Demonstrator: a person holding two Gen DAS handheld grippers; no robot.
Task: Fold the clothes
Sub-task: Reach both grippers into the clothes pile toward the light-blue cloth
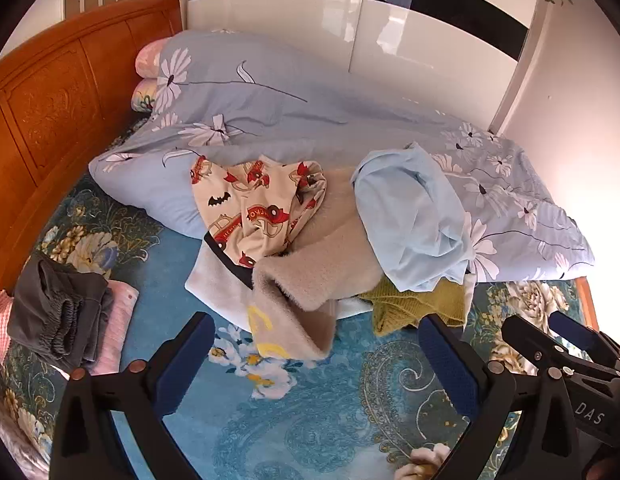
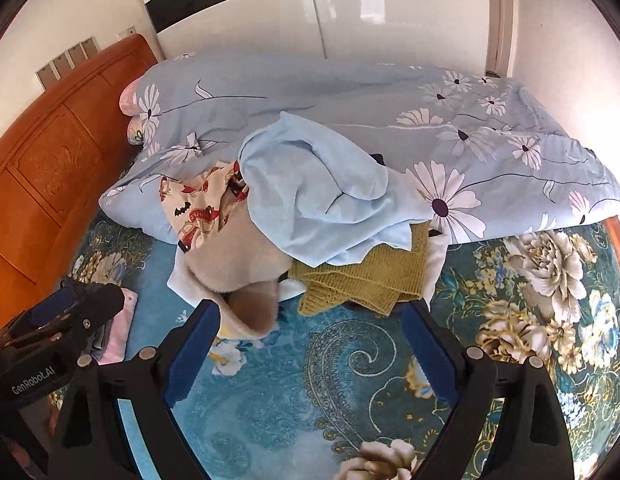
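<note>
Both claws hang wide open over the bed's blue floral sheet (image 1: 310, 420), holding nothing — the left claw (image 1: 314, 364) and the right claw (image 2: 310, 344) side by side near the bed's front edge. Just beyond them lies the clothes pile: a beige fleece garment (image 1: 310, 276), a car-print piece (image 1: 254, 204), a pale blue shirt (image 2: 318, 192) and a mustard knit (image 2: 362, 276), against the folded floral duvet (image 1: 290, 100). Near the wooden headboard (image 1: 50, 100) sit folded grey shorts (image 1: 58, 316).

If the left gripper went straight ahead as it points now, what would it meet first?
Probably the beige fleece garment, whose hanging flap sits between the open left gripper fingers' line, ahead of the pile. Depth is uncertain.
</note>
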